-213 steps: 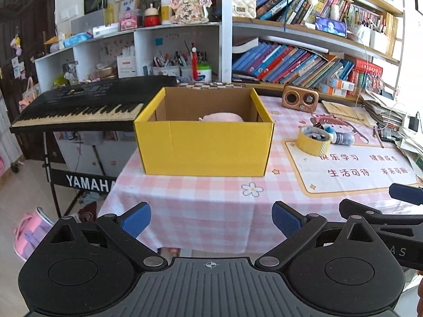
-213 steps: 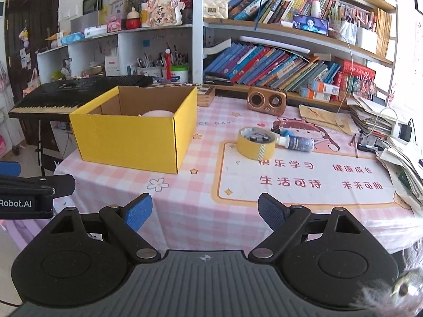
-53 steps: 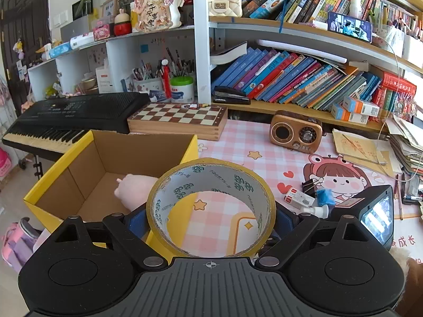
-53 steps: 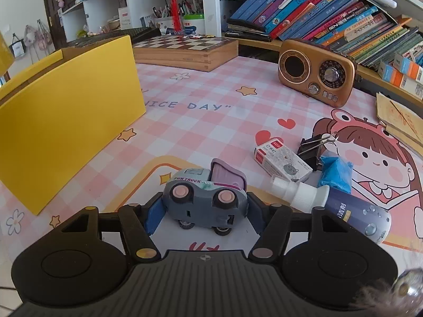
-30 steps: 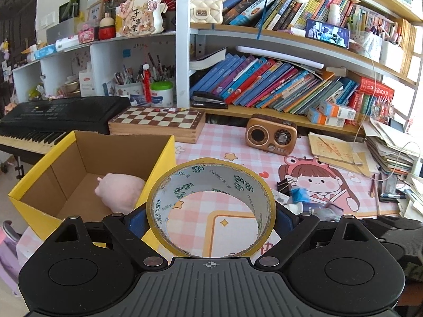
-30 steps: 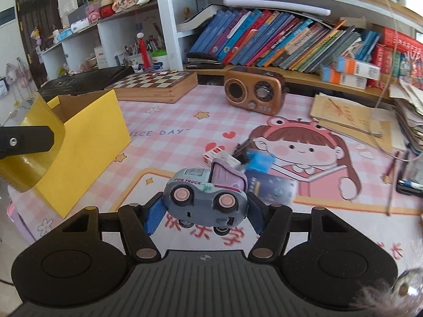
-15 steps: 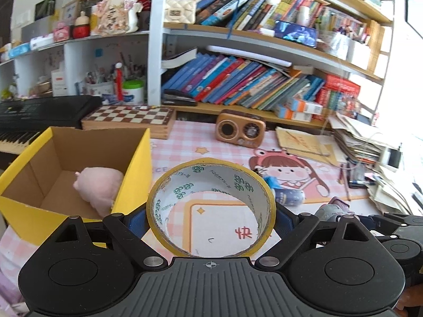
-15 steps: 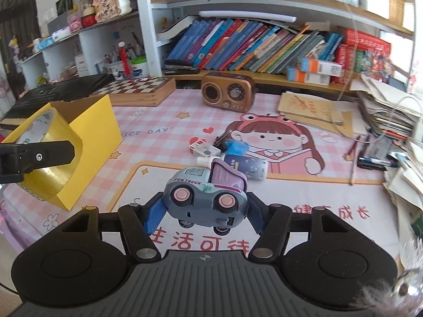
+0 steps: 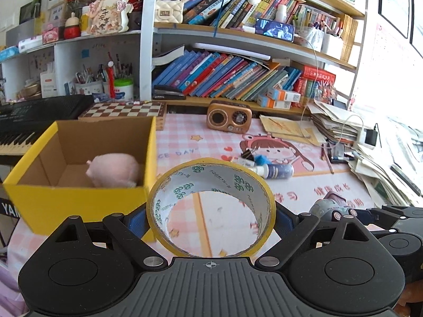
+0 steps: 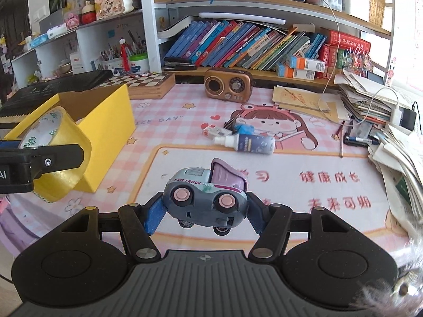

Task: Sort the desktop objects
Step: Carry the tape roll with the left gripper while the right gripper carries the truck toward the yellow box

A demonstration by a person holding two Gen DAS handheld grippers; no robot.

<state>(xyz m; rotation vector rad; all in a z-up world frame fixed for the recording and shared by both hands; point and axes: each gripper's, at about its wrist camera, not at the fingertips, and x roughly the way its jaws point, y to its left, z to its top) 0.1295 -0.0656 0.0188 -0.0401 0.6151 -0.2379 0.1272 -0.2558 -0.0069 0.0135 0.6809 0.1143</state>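
Transport step: the left gripper (image 9: 210, 215) is clamped across the roll of yellow tape (image 9: 210, 207), held in the air beside the near right corner of the yellow box (image 9: 79, 200), and the right gripper (image 10: 205, 211) is clamped on the toy truck (image 10: 205, 198) above the desk mat (image 10: 290, 163). The box already contains a pink plush toy (image 9: 113, 170). The next move likely calls for carrying each item over the box opening and parting the jaws there, one gripper at a time to avoid collision.
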